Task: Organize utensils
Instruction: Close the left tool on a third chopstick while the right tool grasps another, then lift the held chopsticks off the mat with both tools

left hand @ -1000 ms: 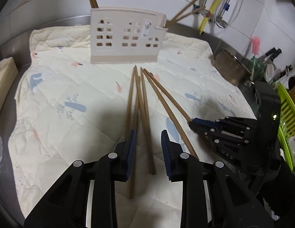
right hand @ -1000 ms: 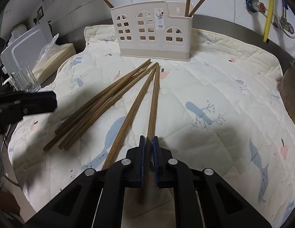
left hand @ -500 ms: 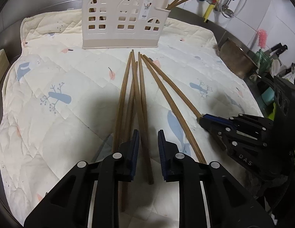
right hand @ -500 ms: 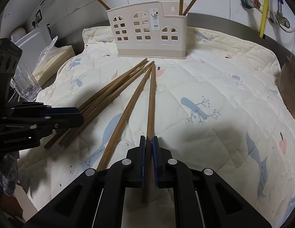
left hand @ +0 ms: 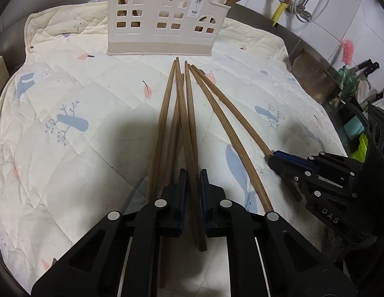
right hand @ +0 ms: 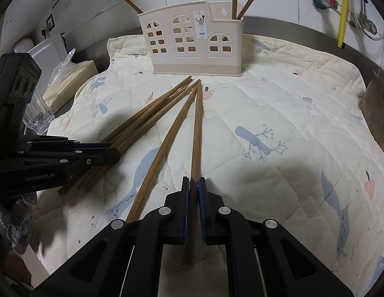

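Right tongs (right hand: 194, 185) pinch one chopstick (right hand: 196, 133); left tongs (left hand: 192, 180), slightly parted, straddle another chopstick (left hand: 189, 133) before the holder (left hand: 164, 17).

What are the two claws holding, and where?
The right claw pinches one chopstick near its thick end. The left claw sits around another chopstick near its thick end, but hasn't closed on it.

text: "DAS" — on right tongs (left hand: 273, 158) | else — unreadable
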`<state>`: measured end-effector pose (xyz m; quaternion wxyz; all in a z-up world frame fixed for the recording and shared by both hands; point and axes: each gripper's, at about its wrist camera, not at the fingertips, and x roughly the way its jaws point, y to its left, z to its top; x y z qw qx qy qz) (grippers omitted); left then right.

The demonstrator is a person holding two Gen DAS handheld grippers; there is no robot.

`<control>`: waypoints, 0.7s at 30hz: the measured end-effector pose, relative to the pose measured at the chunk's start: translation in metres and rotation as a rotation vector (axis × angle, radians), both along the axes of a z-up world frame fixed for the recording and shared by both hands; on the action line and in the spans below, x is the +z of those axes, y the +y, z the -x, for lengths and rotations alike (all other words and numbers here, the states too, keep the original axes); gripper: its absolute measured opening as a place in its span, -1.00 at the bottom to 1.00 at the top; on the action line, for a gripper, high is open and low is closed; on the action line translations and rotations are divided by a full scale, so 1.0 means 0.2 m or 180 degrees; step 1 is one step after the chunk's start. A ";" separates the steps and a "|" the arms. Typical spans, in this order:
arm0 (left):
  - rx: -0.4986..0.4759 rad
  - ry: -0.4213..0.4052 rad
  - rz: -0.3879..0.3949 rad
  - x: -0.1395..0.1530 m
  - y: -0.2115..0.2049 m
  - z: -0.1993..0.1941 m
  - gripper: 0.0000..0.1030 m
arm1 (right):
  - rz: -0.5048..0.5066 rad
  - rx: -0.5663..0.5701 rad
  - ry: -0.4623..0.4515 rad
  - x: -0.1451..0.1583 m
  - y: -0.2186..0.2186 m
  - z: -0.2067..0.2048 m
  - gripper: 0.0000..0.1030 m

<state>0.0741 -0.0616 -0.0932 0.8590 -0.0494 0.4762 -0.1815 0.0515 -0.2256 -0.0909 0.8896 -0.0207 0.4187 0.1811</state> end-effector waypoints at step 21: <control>0.0074 -0.0381 0.0035 0.23 0.07 0.06 -0.89 | -0.0057 -0.0077 -0.0311 0.16 -0.05 0.04 -0.86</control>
